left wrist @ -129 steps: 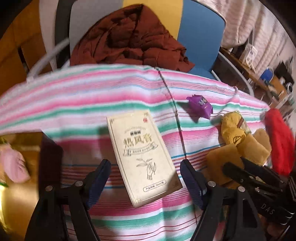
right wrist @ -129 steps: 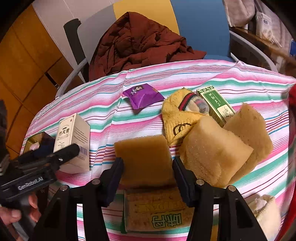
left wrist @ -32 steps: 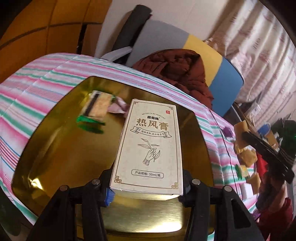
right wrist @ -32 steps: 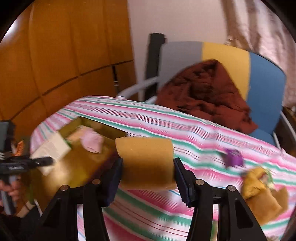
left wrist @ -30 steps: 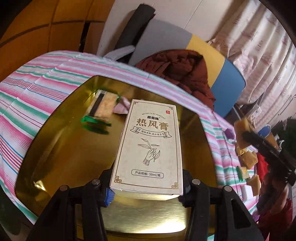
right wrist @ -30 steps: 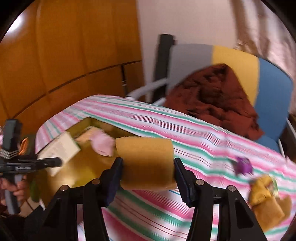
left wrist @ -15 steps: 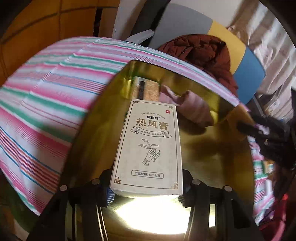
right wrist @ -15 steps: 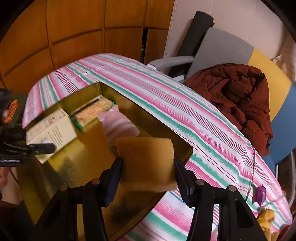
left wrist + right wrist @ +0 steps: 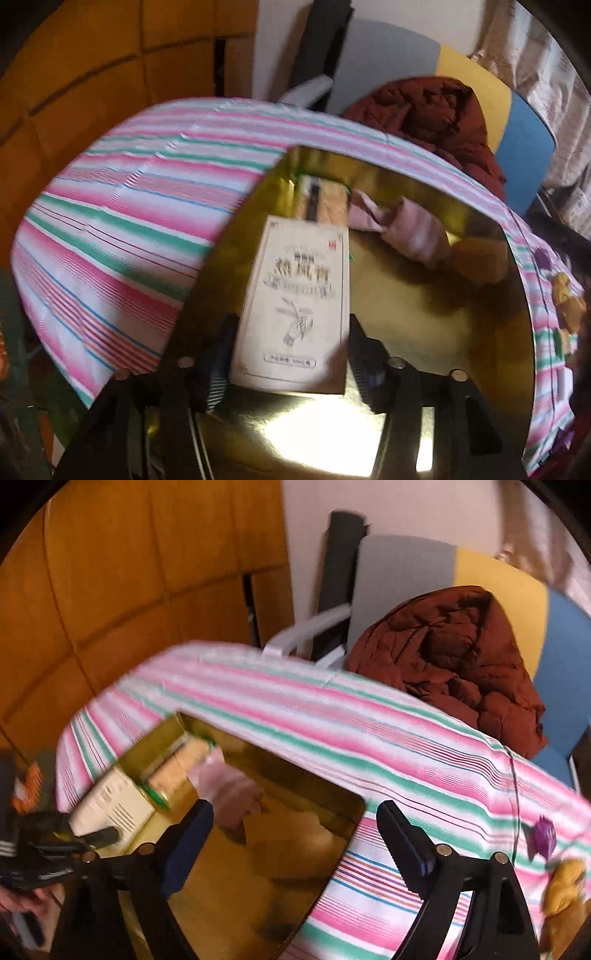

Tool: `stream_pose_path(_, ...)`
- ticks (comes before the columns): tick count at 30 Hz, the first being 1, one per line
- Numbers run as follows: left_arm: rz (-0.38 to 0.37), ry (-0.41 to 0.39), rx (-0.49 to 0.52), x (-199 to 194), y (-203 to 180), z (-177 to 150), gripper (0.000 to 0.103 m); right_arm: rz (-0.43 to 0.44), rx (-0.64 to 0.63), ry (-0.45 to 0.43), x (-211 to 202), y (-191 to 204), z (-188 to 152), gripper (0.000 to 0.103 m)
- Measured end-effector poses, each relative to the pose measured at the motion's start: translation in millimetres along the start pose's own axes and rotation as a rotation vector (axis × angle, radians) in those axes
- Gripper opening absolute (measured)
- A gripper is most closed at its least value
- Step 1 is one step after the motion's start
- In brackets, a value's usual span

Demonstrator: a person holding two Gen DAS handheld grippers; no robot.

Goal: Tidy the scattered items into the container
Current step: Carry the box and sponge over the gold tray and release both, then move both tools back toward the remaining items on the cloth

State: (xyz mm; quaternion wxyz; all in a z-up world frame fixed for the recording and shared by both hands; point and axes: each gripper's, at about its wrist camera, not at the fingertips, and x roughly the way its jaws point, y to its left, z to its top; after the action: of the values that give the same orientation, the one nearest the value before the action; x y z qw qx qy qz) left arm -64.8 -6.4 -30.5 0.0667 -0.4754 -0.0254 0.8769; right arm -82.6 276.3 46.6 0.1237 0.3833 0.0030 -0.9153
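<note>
Gold metal container (image 9: 424, 206) on the striped desk (image 9: 122, 221), blurred.
A cream printed carton (image 9: 295, 310) is seen between the just-widened left tongs (image 9: 288, 354); contact is unclear. A tan sponge (image 9: 284, 830) lies inside beneath the spread, just-opened right tongs (image 9: 295, 834).

Premises read as a lived-in domestic room, part meeting-room in its furnishing; evidence as follows: a table under a striped cloth (image 9: 332, 716) in pink, green and white; a padded chair (image 9: 406, 568) with grey, yellow and blue back panels and a pale armrest, drawn up at the far edge; a rust-brown quilted jacket (image 9: 454, 646) heaped on its seat; orange-brown wood wall panelling (image 9: 110, 572) to the left, a plain pale wall behind; patterned curtain fabric (image 9: 535, 55) at the right; small household goods lie loose on the cloth.
</note>
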Motion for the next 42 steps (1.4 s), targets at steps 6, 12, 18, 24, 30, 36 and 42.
stream_pose_path(6,0.003,-0.016,-0.051,0,5,8,0.059,0.019,0.081,-0.075,-42,-20,-15,0.092)
stream_pose_path(12,-0.027,-0.077,-0.157,-17,9,4,0.06,0.01,0.164,-0.088,-74,-46,-46,0.096)
stream_pose_path(18,-0.102,-0.104,-0.162,-25,-10,-2,0.06,-0.023,0.192,-0.048,-84,-69,-76,0.096)
stream_pose_path(24,-0.173,-0.105,-0.059,-37,-50,-6,0.06,-0.078,0.258,-0.011,-103,-95,-102,0.096)
stream_pose_path(30,-0.23,-0.191,0.069,-63,-91,-12,0.066,-0.173,0.331,0.019,-147,-129,-131,0.096)
stream_pose_path(36,-0.339,-0.211,0.144,-79,-125,-22,0.066,-0.257,0.582,0.175,-175,-184,-172,0.101)
stream_pose_path(42,-0.409,-0.196,0.231,-87,-159,-38,0.066,-0.277,0.737,0.281,-170,-210,-207,0.101)
